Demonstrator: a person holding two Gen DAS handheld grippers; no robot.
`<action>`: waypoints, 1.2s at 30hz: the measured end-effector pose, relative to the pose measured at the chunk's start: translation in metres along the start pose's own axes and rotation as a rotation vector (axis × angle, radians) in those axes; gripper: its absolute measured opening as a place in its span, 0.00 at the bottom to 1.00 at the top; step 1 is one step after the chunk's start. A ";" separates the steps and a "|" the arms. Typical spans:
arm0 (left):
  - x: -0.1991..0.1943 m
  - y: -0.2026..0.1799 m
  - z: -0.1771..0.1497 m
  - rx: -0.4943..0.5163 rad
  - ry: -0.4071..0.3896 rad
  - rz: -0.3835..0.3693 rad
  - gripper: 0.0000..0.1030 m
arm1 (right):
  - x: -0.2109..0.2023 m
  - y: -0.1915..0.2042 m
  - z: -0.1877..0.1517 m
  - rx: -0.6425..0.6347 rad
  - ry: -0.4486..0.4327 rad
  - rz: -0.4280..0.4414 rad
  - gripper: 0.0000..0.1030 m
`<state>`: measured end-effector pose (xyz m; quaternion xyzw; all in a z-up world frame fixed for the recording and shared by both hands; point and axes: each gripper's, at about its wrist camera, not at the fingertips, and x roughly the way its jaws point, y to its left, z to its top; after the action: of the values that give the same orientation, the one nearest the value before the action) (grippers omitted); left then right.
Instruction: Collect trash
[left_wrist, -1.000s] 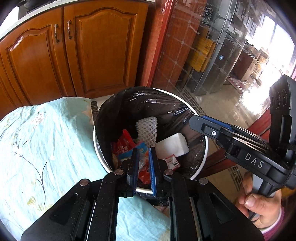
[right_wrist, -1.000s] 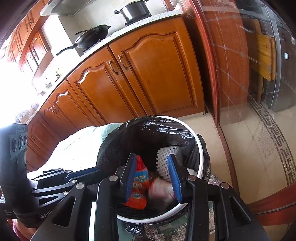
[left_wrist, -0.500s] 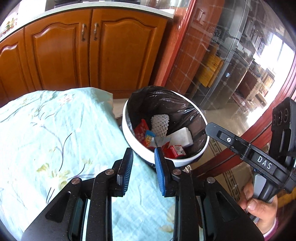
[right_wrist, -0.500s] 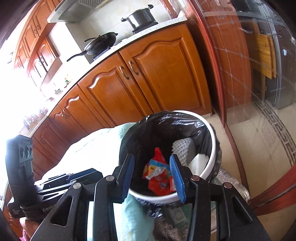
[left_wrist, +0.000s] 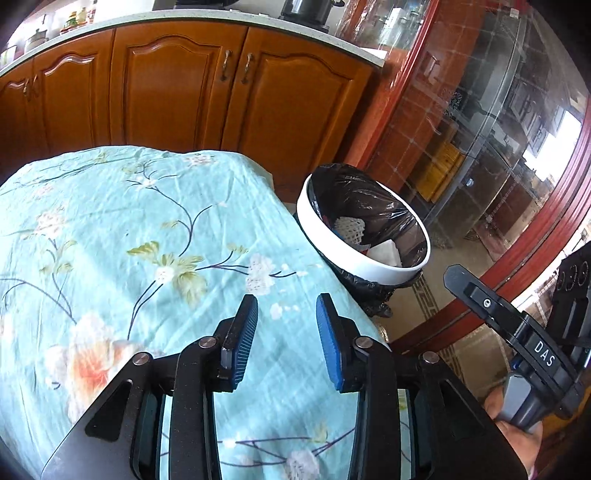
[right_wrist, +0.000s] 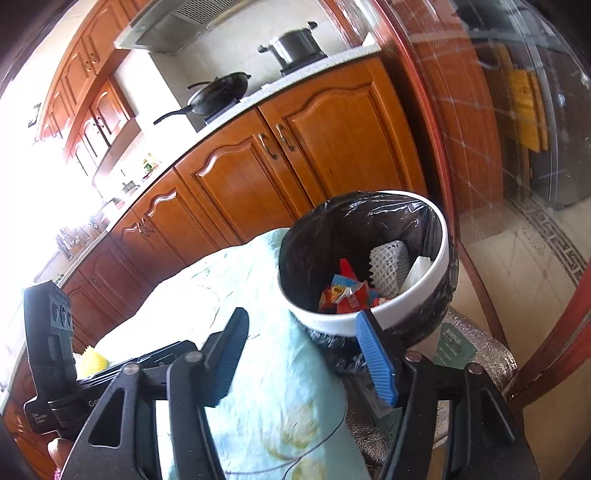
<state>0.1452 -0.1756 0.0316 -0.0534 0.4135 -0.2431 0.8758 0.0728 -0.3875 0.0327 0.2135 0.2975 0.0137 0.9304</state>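
Left gripper (left_wrist: 284, 332) and right gripper (right_wrist: 301, 350) both hang spread and empty over the cloth (left_wrist: 147, 240), jaws having just been opening. The trash (right_wrist: 347, 291) lies in the bin (right_wrist: 369, 321) beside the table. The drop looks done; next, seek more litter, perhaps the yellow scrap (right_wrist: 90, 360).
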 end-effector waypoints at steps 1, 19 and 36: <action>-0.006 0.002 -0.005 0.000 -0.018 0.009 0.39 | -0.004 0.004 -0.006 -0.011 -0.019 -0.004 0.66; -0.073 0.018 -0.070 0.071 -0.304 0.198 0.88 | -0.052 0.059 -0.077 -0.279 -0.331 -0.089 0.99; -0.089 0.026 -0.097 0.079 -0.349 0.308 0.96 | -0.047 0.064 -0.092 -0.305 -0.310 -0.111 1.00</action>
<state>0.0337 -0.1006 0.0229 0.0034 0.2491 -0.1099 0.9622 -0.0113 -0.3011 0.0169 0.0530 0.1567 -0.0255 0.9859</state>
